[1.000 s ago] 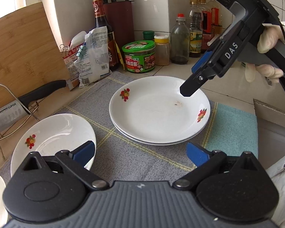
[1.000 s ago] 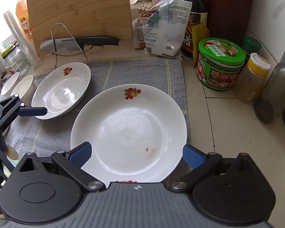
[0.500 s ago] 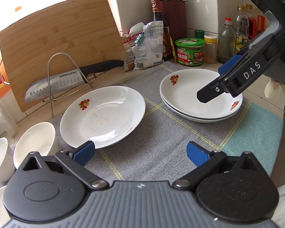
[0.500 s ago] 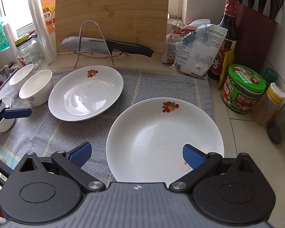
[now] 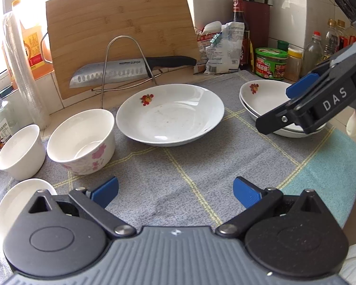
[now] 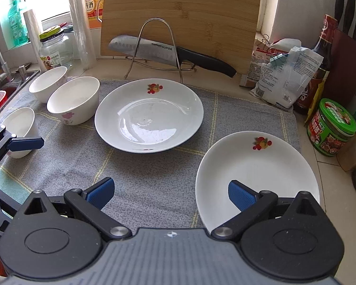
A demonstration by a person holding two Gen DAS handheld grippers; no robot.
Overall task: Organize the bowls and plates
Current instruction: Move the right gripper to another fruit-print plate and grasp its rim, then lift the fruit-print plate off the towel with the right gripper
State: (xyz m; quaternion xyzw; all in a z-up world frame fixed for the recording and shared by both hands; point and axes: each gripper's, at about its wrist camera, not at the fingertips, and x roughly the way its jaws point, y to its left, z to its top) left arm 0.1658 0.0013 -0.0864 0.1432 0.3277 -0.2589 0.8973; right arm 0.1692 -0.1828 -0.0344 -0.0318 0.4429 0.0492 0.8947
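A single white plate (image 5: 170, 114) (image 6: 149, 116) with a fruit print lies mid-mat. To its right sits a stack of two matching plates (image 5: 263, 95) (image 6: 256, 166). Three white bowls stand at the left: a flower-printed bowl (image 5: 80, 140) (image 6: 73, 99), a plain bowl (image 5: 20, 150) (image 6: 47, 83) and a near bowl (image 5: 21, 204) (image 6: 20, 128). My left gripper (image 5: 175, 191) is open over bare mat, nothing between its fingers. My right gripper (image 6: 169, 190) is open, its right finger over the stack's rim; in the left wrist view it hangs above the stack.
A grey checked mat (image 6: 154, 178) covers the counter. Behind stand a bamboo cutting board (image 6: 182, 21), a knife (image 6: 168, 52) on a wire rack, a snack bag (image 6: 284, 78), a sauce bottle (image 6: 320, 54), a green jar (image 6: 332, 128) and a sink (image 6: 2, 87) at far left.
Both grippers have swung left and drawn back. The single plate and the bowls have come into fuller view, and the stack has shifted to the right of both views.
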